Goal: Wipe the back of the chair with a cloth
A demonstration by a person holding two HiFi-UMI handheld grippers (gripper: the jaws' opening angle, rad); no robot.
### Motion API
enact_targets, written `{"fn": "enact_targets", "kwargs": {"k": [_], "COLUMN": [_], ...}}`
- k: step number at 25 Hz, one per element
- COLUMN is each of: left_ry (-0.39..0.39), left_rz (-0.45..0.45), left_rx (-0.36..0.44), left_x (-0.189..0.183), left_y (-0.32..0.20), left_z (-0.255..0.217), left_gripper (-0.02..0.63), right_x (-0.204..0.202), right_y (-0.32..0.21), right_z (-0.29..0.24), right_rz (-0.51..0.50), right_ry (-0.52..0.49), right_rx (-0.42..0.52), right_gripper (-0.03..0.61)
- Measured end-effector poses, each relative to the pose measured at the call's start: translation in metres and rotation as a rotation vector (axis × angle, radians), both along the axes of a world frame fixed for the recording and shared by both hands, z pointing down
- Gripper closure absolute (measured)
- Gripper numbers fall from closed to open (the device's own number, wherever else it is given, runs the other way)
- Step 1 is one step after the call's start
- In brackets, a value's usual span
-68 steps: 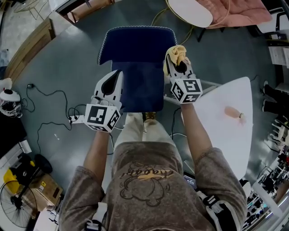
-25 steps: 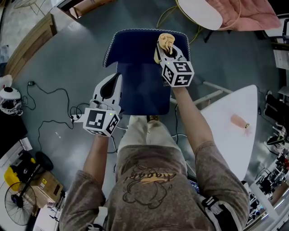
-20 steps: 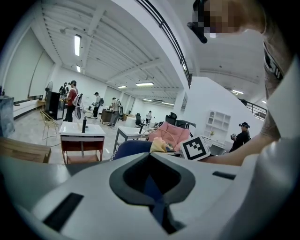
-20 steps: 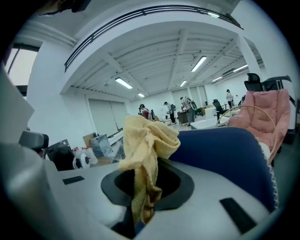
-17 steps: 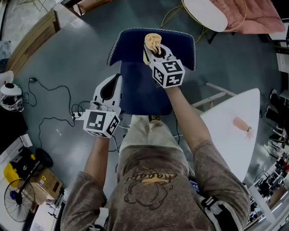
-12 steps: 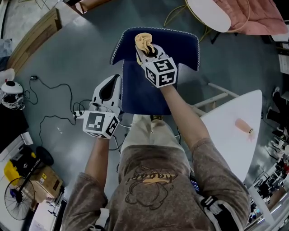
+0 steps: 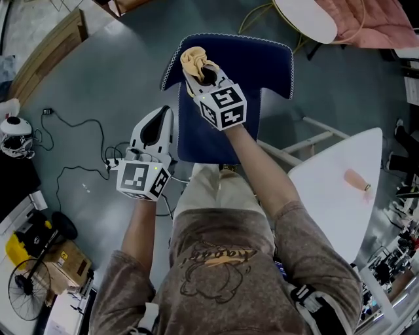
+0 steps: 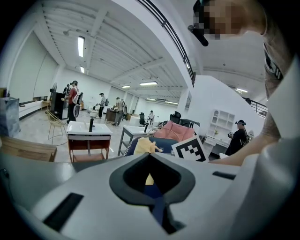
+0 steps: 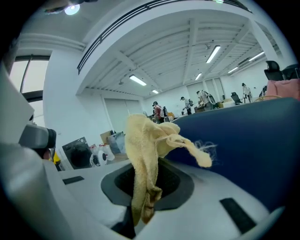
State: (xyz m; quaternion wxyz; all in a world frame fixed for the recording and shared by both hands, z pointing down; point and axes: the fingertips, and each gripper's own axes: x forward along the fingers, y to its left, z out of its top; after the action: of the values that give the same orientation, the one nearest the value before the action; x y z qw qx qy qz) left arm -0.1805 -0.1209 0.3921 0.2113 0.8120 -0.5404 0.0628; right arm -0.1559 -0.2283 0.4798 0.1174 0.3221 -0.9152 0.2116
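The navy chair back (image 7: pixel 258 62) stands ahead of me above its seat (image 7: pixel 196 134). My right gripper (image 7: pixel 199 70) is shut on a crumpled yellow cloth (image 7: pixel 192 59), which it presses on the back's top left corner. The right gripper view has the cloth (image 9: pixel 149 154) hanging out of the shut jaws, with the navy back (image 9: pixel 248 145) close on the right. My left gripper (image 7: pixel 163 116) hovers beside the seat's left edge, shut with nothing in it. From the left gripper view the cloth (image 8: pixel 146 145) and the right gripper's marker cube (image 8: pixel 190 149) show ahead.
A white table (image 7: pixel 327 196) with a small pink object (image 7: pixel 357 178) lies to the right. Cables (image 7: pixel 72 173) trail over the grey floor at the left. A round white table (image 7: pixel 308 16) and pink fabric sit at the top right. People stand far off in the hall.
My right gripper has carried the cloth leftward along the top of the chair back, from its right edge to its left corner. The left gripper has hardly moved.
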Motion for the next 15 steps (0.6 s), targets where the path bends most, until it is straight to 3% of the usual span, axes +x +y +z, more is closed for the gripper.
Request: {"fn": "enact_targets", "kwargs": {"k": [6, 15], "left_ry": [0.013, 0.033], "left_rz": [0.027, 0.102], "left_rx": [-0.006, 0.001], "left_x": [0.014, 0.059], "left_y": [0.001, 0.000], "left_z": [0.009, 0.018], "left_gripper": [0.606, 0.606], "right_x": [0.057, 0.198], "right_y": [0.004, 0.016], "right_z": [-0.002, 0.018], "right_rz": [0.104, 0.342], "right_ry": [0.012, 0.116], "right_rx": [0.028, 0.035], "right_gripper": [0.508, 0.508]}}
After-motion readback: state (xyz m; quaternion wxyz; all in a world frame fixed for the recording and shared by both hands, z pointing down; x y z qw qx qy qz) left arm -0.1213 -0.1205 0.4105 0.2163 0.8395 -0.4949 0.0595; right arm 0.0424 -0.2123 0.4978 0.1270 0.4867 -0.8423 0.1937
